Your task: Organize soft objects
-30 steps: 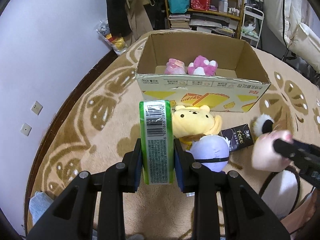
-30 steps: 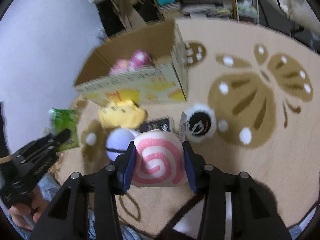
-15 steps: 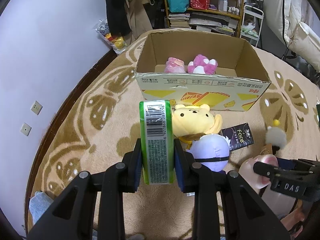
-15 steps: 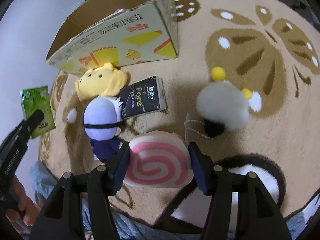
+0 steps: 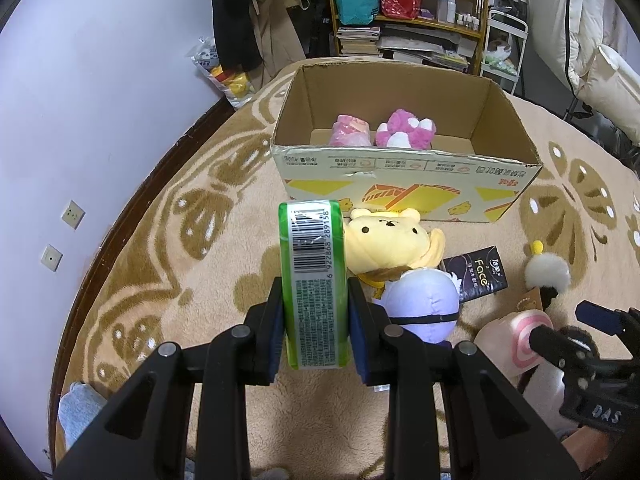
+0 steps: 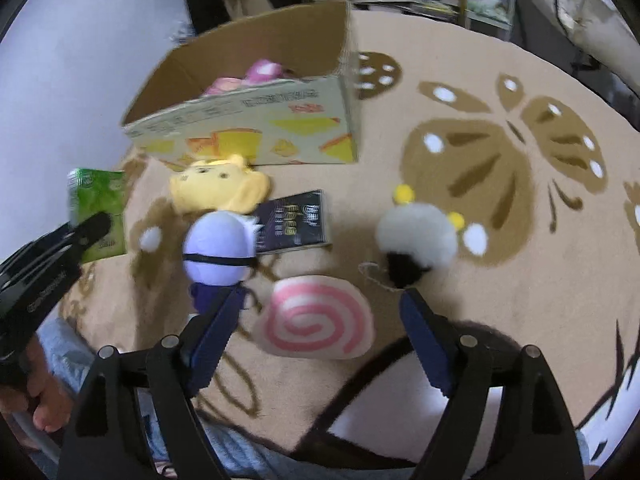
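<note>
My left gripper (image 5: pixel 316 296) is shut on a green packet (image 5: pixel 312 248), held upright over the carpet in front of the cardboard box (image 5: pixel 400 168). In the right wrist view the same packet (image 6: pixel 98 196) shows at far left. My right gripper (image 6: pixel 320 312) is opening, and its pads stand clear of the pink-swirl roll plush (image 6: pixel 316 318), which lies on the carpet between them. A yellow bear plush (image 5: pixel 384 240), a purple-white round plush (image 5: pixel 420 304), a black tissue pack (image 5: pixel 480 276) and a white fluffy toy (image 6: pixel 416 236) lie before the box.
Two pink plush toys (image 5: pixel 404 134) sit inside the box. A lilac wall (image 5: pixel 100 80) runs along the left, and cluttered shelves (image 5: pixel 400 8) stand behind the box. White bedding (image 5: pixel 600 60) is at the right. A person's knees in jeans (image 6: pixel 240 452) sit under the right gripper.
The right gripper's jaws have spread wide and let go of the pink-swirl plush, which now rests on the carpet. The left gripper and its green packet have not moved.
</note>
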`<state>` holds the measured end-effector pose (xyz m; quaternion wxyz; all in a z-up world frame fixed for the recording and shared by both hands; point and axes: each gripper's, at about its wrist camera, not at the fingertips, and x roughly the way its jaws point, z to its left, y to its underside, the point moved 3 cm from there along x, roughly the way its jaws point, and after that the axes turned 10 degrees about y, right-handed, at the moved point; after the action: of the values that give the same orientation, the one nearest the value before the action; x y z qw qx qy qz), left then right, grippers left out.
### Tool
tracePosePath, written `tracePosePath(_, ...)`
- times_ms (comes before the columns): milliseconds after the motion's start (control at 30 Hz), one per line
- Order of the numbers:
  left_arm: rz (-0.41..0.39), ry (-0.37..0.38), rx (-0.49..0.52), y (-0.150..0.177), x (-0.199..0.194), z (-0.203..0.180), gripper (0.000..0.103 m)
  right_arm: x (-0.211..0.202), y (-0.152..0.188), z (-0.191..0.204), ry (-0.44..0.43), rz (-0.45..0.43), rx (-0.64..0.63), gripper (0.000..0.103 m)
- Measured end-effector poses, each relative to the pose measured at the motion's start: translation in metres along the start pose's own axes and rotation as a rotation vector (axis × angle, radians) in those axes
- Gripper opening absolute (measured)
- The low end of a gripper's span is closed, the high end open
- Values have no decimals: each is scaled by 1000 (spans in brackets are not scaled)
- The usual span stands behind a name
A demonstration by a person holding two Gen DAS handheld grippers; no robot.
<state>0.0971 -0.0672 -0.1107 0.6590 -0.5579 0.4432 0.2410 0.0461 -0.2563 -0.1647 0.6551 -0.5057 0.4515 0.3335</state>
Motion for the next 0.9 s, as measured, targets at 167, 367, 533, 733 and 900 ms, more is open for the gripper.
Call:
tracePosePath(167, -7, 0, -5, -1, -1, 1, 27, 21, 2, 13, 10, 83, -57, 82)
tracePosePath(367, -6, -4, -13, -1, -1, 3, 27, 39, 1, 22, 36, 141, -102, 47)
tracePosePath(533, -13, -6, -18, -2, -2, 4, 27, 27, -4, 17, -10, 89, -64, 39)
tracePosePath(733, -47, -24, -24, -7, -7, 7, 27, -4, -16, 13, -16, -65, -46, 35)
tracePosePath(900, -79, -33, -34, -14, -11, 10, 27, -31, -32, 11, -28, -191, -23, 35)
